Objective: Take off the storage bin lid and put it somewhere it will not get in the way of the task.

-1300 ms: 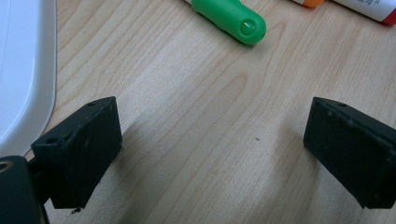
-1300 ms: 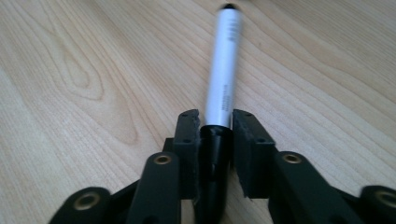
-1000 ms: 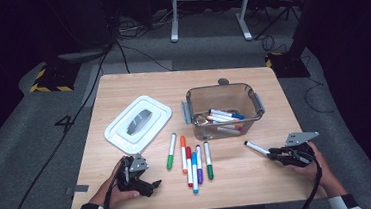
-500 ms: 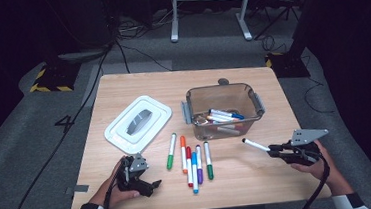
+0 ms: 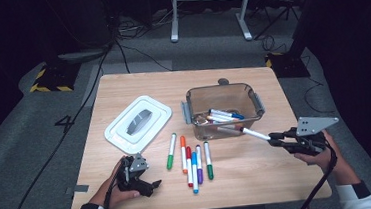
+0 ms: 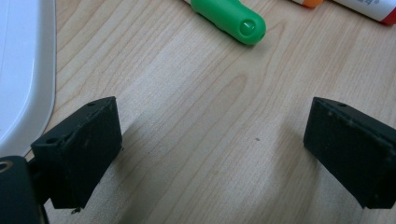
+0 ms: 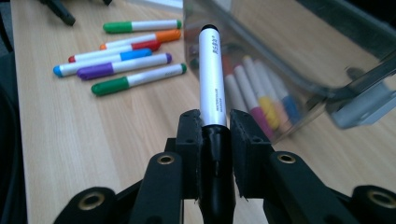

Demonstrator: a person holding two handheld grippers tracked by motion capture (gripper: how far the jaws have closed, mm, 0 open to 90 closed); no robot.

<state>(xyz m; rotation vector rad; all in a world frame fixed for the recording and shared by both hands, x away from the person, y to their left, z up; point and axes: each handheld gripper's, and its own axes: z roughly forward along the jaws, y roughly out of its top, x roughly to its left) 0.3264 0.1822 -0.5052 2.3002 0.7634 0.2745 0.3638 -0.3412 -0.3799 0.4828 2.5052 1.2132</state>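
Over the desk, by the box: one pen is on its way in

Our right gripper has its jaws clenched on a white pen, lifted just beside the clear box. Some pens lie inside the box already. Six pens are left in a row on the desk. Our left gripper rests near the white lid, jaws wide apart, holding nothing.

Overhead view; two close gripper views.

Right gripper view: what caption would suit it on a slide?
Right gripper clamps a white black-capped marker beside the clear plastic bin of markers.
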